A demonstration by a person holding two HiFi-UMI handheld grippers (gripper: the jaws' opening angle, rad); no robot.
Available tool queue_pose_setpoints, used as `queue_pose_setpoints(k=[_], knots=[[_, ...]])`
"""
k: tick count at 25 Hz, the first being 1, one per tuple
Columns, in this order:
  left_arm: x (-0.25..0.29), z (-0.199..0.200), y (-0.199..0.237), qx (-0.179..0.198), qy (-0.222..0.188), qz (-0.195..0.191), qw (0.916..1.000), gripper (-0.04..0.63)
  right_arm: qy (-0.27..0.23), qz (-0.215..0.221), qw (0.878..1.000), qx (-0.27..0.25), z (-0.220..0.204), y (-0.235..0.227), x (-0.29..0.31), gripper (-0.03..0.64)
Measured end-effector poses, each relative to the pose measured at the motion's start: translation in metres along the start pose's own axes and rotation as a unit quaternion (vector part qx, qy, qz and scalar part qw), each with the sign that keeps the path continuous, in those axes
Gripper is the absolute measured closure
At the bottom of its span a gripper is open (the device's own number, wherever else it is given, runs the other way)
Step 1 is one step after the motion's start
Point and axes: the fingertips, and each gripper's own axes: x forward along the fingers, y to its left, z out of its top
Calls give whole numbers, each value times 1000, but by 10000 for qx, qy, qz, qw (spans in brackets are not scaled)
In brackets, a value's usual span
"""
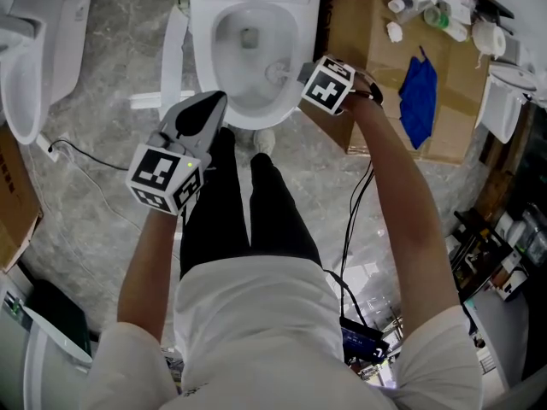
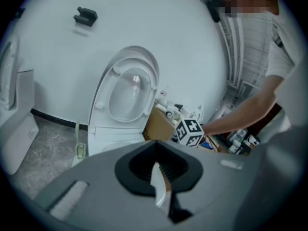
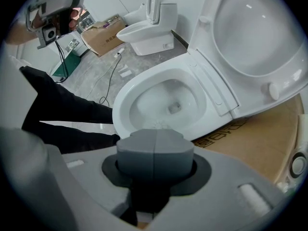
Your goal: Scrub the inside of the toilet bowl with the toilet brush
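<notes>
right claw holds the brush in the bowl, left claw idle

the right claw [image 1: 301,75] is closed on the white toilet brush [image 1: 278,73]. its two grey jaws meet along a seam in the right gripper view, and the brush's bristled head [image 3: 158,125] shows just beyond their tips. from the head view the round brush head lies straight ahead of this claw, inside the white ceramic toilet bowl [image 1: 201,58], against the bowl's wall on the claw's own side. the drain opening sits further in, past the brush. the raised white seat and lid [image 3: 255,32] stand up behind the bowl, ahead of the claw and to its right.

the left claw [image 1: 209,105] is drawn shut with nothing in it. the left gripper view shows only a thin pale slit between its dark jaws [image 2: 156,177]. it hangs above the near rim of the bowl, well apart from the brush. the person's black trousers [image 1: 248,212] are just behind and beside it.

a brown cardboard box [image 1: 367,49] stands just past the right claw, on the side away from the bowl. a blue cloth [image 1: 419,101] lies on the box. a second white toilet [image 1: 26,58] stands on the grey marbled floor [image 1: 94,186], well off to the left claw's outer side.
</notes>
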Motion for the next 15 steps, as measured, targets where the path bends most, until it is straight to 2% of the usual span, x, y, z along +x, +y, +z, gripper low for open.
queue_pose_setpoints(k=[15], knots=[[2,4,26,-124,5,112,9999,604,135,-329,9994,13,12,-60,-2,471]])
